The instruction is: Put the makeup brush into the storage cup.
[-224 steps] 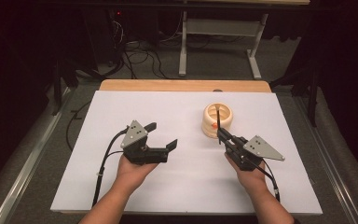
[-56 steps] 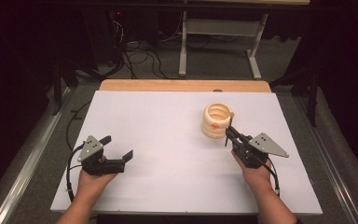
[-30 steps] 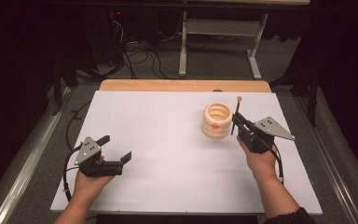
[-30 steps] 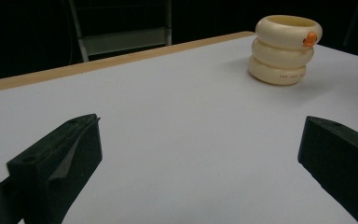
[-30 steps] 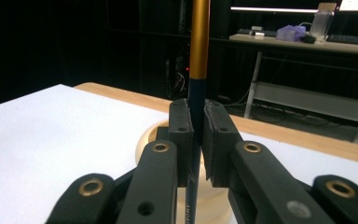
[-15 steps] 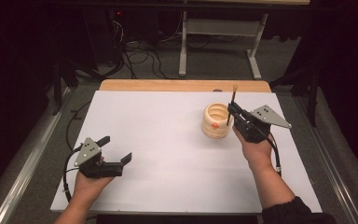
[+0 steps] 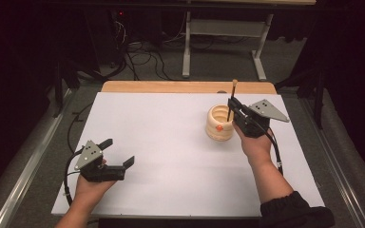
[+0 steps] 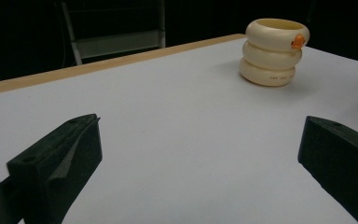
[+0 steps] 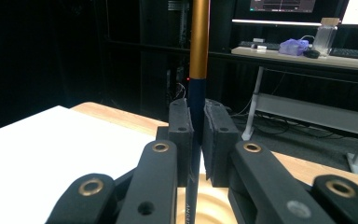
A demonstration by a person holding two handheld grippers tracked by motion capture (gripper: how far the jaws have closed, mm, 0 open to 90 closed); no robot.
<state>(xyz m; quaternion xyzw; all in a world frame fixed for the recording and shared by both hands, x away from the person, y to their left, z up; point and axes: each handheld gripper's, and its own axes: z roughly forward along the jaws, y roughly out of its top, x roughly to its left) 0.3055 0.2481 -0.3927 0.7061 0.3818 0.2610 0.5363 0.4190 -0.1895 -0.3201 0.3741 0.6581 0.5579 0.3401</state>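
Right of centre, the right gripper (image 7: 230, 105) is clamped on an upright pencil (image 7: 232, 97) over the cream holder (image 7: 218, 123) — the left gripper (image 7: 119, 153), lower left, gapes.

A matt white counter (image 7: 171, 142) with a pale wooden far edge. A smooth, glossy cream plastic ringed cup (image 7: 219, 123). Matt black plastic tongs (image 9: 198, 135) with brass-coloured rivets clamp a dark blue pen (image 9: 198, 70) with a satin gold metallic upper section.

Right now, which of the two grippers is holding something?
The right gripper, shut on a thin stick over the cream holder; the left gripper is open and empty.
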